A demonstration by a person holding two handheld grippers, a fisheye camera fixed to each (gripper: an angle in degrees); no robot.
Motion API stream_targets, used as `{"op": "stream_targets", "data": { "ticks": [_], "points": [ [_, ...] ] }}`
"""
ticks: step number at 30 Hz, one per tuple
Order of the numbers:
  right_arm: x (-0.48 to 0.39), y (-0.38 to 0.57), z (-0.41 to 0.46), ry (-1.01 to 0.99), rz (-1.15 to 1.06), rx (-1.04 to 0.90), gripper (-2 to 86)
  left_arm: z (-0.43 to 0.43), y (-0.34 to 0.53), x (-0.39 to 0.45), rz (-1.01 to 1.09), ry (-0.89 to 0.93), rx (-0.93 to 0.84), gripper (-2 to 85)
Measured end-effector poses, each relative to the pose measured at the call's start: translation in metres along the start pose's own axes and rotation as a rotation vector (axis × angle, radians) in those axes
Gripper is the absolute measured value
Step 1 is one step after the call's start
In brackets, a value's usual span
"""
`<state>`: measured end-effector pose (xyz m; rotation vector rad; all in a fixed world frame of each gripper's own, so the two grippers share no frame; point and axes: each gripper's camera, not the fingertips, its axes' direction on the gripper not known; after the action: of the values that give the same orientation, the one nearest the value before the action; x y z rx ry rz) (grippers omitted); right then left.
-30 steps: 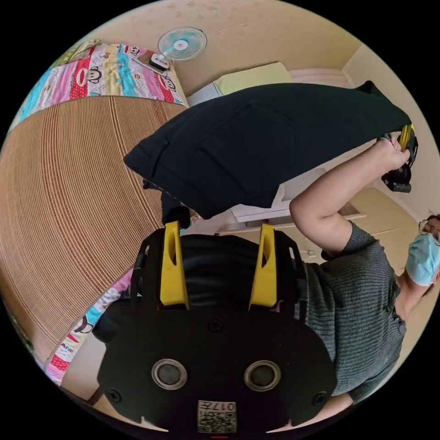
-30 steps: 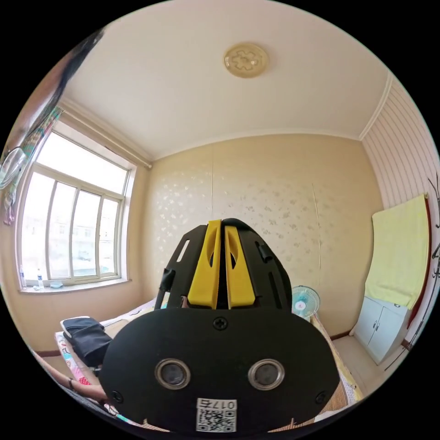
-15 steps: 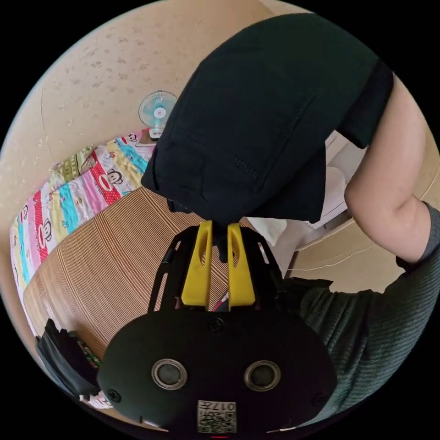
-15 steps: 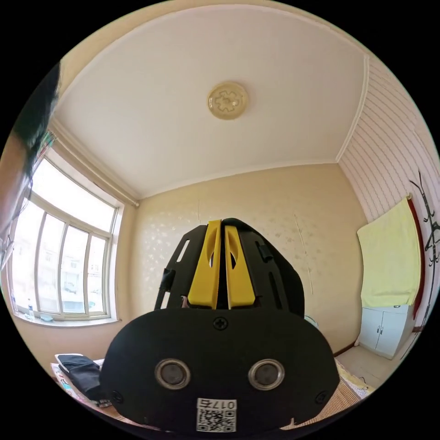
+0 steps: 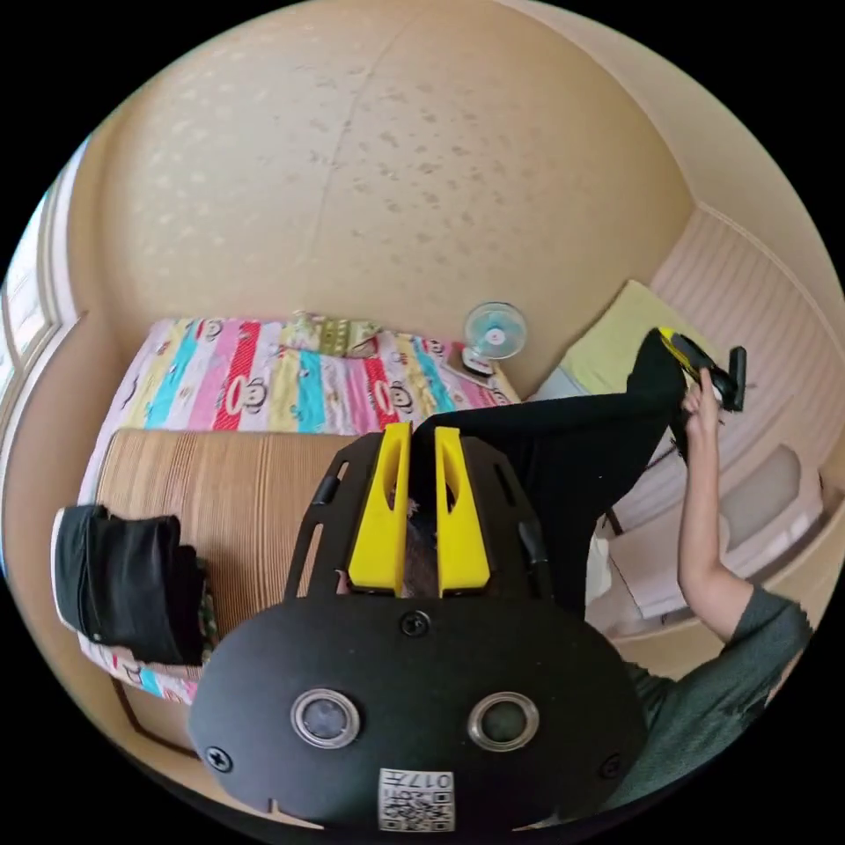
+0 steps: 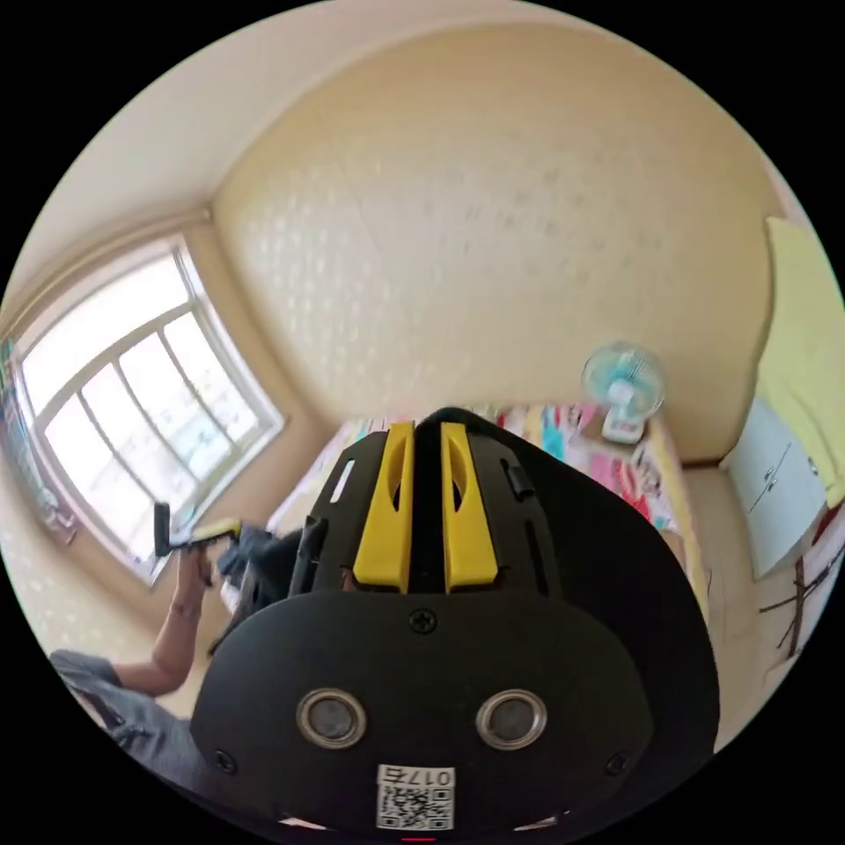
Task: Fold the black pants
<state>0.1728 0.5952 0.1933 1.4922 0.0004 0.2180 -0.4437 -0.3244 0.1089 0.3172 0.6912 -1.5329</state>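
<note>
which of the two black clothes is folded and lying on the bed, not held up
The folded black garment at the edge of the bed's woven mat. The black pants hang stretched in the air between the left gripper and right gripper.

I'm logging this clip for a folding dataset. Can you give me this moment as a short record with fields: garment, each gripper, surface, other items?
garment: black pants, held up in the air, stretched between the two grippers
left gripper: fingers closed on one end of the pants
right gripper: held high, clamped on the other end
surface: bed with a woven mat below
other items: folded dark clothes at the mat's edge; small fan by the wall
</note>
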Motion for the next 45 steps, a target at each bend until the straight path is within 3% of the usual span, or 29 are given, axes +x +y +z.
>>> {"op": "stream_targets", "data": {
  "ticks": [1, 5, 10, 14, 16, 19, 22, 26, 30, 31, 34, 36, 39, 43, 45],
  "points": [
    [0.023, 0.006, 0.043, -0.063, -0.014, -0.145, 3.0, 0.005, 0.0, -0.02, -0.063, -0.03, -0.011, 6.8],
    [0.091, 0.074, 0.14, -0.188, 0.023, -0.433, 2.8, 0.026, 0.051, -0.142, -0.442, -0.064, -0.039, 10.7],
    [0.225, 0.229, 0.214, -0.157, 0.475, -0.749, 4.6, 0.084, 0.116, -0.206, -0.622, -0.01, -0.304, 11.3],
    [0.304, 0.31, 0.207, -0.173, 0.917, -0.72, 8.7, 0.13, 0.141, -0.226, -0.694, 0.009, -0.471, 12.0],
    [0.342, 0.342, 0.192, -0.265, 1.182, -0.543, 11.6, 0.152, 0.145, -0.235, -0.732, 0.039, -0.534, 12.4],
    [0.374, 0.349, 0.173, -0.256, 1.356, -0.31, 12.5, 0.189, 0.148, -0.253, -0.827, 0.1, -0.609, 12.6],
    [0.404, 0.331, 0.173, -0.225, 1.416, -0.261, 11.3, 0.219, 0.147, -0.269, -0.934, 0.173, -0.636, 12.8],
    [0.429, 0.285, 0.185, -0.34, 1.347, -0.288, 3.9, 0.247, 0.14, -0.289, -1.064, 0.222, -0.627, 12.9],
    [0.394, 0.166, 0.16, -0.508, 0.909, -0.298, 1.8, 0.246, 0.123, -0.31, -1.158, 0.109, -0.567, 13.4],
    [0.367, 0.133, 0.134, -0.464, 0.753, -0.301, 1.5, 0.246, 0.119, -0.313, -1.155, 0.091, -0.563, 13.5],
    [0.312, 0.099, 0.072, -0.228, 0.569, -0.263, 1.4, 0.248, 0.099, -0.329, -1.14, 0.054, -0.518, 14.5],
    [0.312, 0.11, 0.056, -0.121, 0.633, -0.311, 1.3, 0.253, 0.086, -0.343, -1.137, 0.062, -0.443, 15.6],
    [0.351, 0.165, 0.051, -0.003, 0.944, -0.451, 0.8, 0.265, 0.077, -0.363, -1.178, 0.054, -0.411, 15.6],
    [0.383, 0.249, 0.05, -0.132, 1.26, -0.569, 0.6, 0.281, 0.066, -0.382, -1.199, 0.103, -0.395, 13.2],
    [0.381, 0.263, 0.044, -0.181, 1.303, -0.565, 0.6, 0.286, 0.058, -0.393, -1.188, 0.122, -0.402, 10.8]
  ]
}}
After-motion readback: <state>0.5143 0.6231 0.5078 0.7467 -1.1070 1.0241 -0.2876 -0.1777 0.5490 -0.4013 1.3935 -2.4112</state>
